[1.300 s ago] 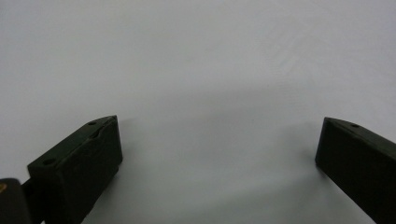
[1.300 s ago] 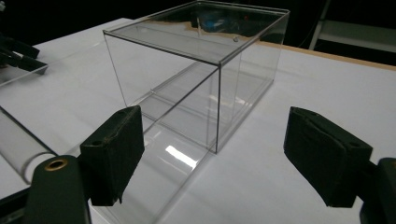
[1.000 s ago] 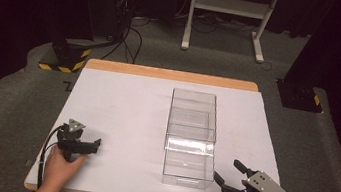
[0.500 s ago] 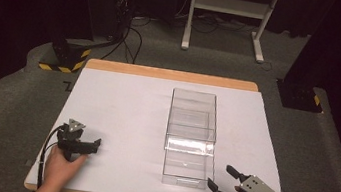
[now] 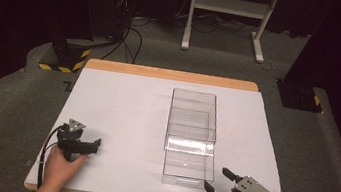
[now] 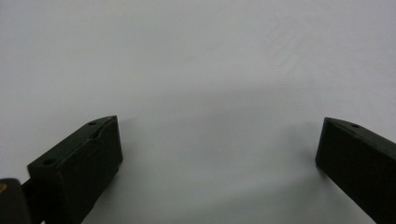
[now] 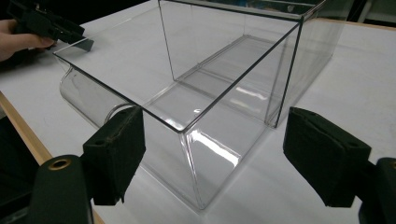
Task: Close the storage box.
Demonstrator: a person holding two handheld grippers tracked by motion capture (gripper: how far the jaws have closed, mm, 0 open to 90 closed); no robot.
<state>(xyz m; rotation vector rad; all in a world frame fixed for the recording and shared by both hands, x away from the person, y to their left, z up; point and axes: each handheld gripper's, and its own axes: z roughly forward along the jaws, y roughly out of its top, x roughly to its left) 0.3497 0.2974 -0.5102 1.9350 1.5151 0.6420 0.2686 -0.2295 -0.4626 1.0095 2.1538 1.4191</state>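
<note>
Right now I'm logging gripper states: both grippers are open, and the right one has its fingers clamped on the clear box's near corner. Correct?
Not quite. The right gripper is open, but its fingers stand apart on either side of the clear box corner without clamping it, as the right gripper view shows. The left gripper is open too.

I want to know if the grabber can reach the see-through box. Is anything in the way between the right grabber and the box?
Nothing visible is in the way. The right gripper sits open just off the near corner of the clear box, with bare white table between them. In the right gripper view that corner lies between its jaws.
</note>
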